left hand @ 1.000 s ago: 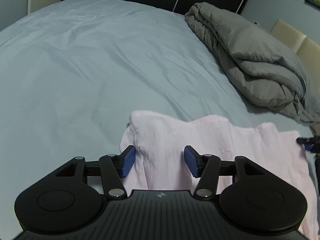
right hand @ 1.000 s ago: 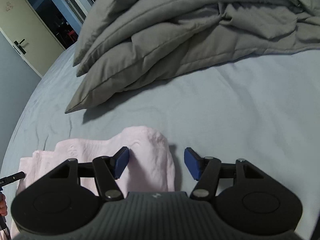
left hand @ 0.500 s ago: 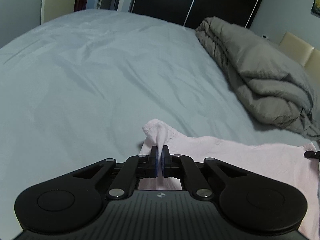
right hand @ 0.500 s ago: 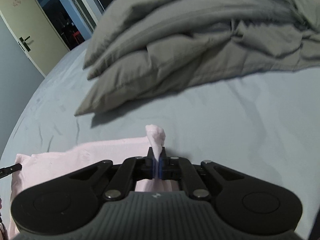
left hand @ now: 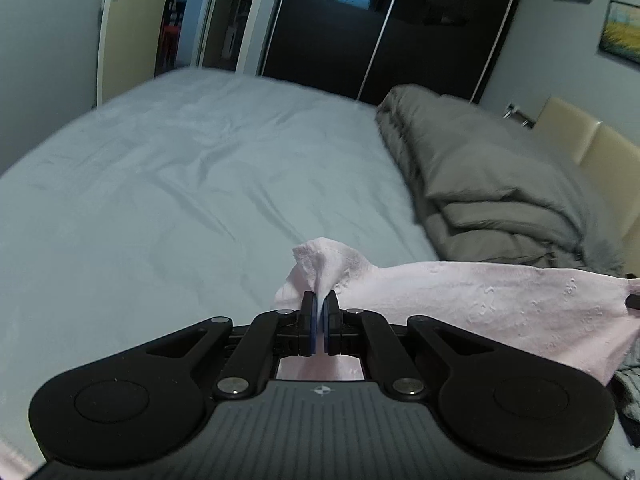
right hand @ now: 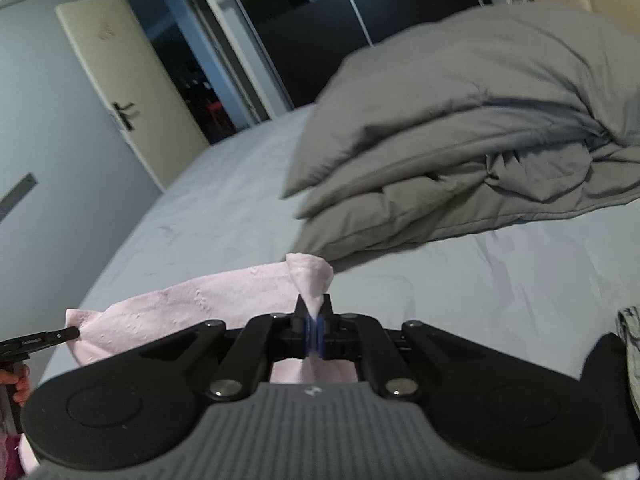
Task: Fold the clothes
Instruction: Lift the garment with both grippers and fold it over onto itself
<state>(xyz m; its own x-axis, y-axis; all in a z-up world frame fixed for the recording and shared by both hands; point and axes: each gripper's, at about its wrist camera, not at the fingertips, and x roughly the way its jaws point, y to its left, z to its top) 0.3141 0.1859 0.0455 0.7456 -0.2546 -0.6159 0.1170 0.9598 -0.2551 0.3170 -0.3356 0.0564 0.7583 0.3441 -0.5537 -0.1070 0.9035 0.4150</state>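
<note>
A pale pink garment point(left hand: 492, 300) hangs stretched between my two grippers above the grey-blue bed sheet point(left hand: 168, 208). My left gripper point(left hand: 320, 304) is shut on its left corner, which bunches up in a small peak above the blue pads. In the right wrist view my right gripper point(right hand: 313, 320) is shut on the other corner of the pink garment point(right hand: 200, 304), with a fold of cloth sticking up past the fingertips. The left gripper's tip point(right hand: 60, 335) shows at that view's left edge, pinching the cloth. The cloth below the grippers is hidden by their bodies.
A bulky grey duvet point(left hand: 488, 184) lies folded at the right side of the bed, also filling the upper right of the right wrist view point(right hand: 480, 140). A dark wardrobe point(left hand: 384, 32) and an open doorway point(right hand: 192, 64) lie beyond. Patterned dark fabric point(left hand: 628, 396) sits at the lower right.
Both grippers went from open around the garment's corners to shut on them, then rose, lifting the pink garment off the sheet and pulling it taut between them.
</note>
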